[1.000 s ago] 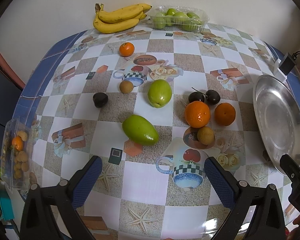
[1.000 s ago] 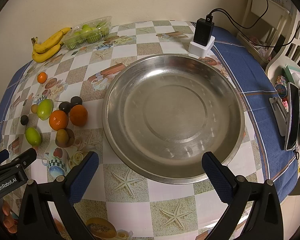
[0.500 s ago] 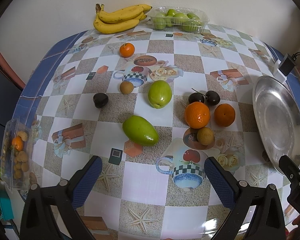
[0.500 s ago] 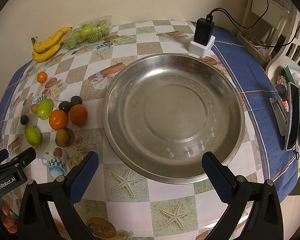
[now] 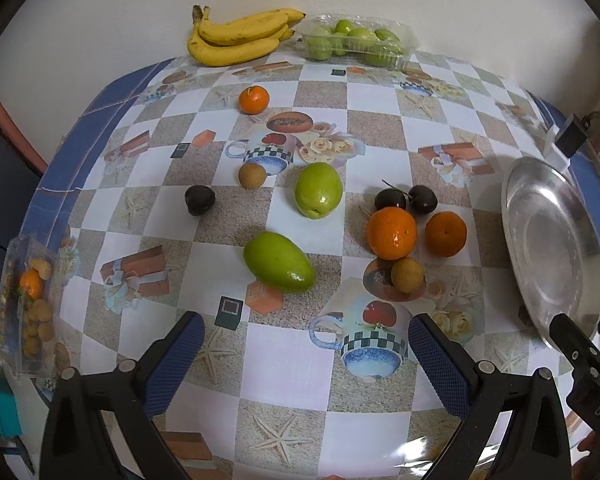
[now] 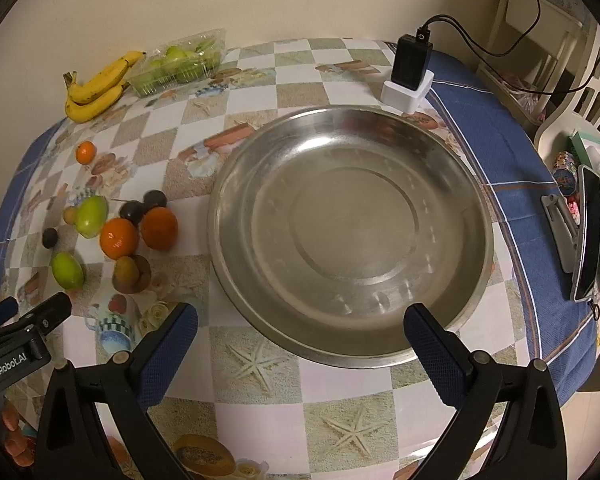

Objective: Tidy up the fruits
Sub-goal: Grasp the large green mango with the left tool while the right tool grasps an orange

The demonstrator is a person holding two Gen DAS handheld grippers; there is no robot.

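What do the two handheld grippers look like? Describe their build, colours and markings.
Both the left gripper and the right gripper have black plastic frames with silver rivets and two fingers padded in blue textured rubber. The left one's side reads "GenRobot.AI" in white.

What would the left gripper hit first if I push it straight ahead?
Probably the oblong green fruit, lying roughly centred ahead of the open left gripper; only bare tablecloth lies before it. Depth is uncertain.
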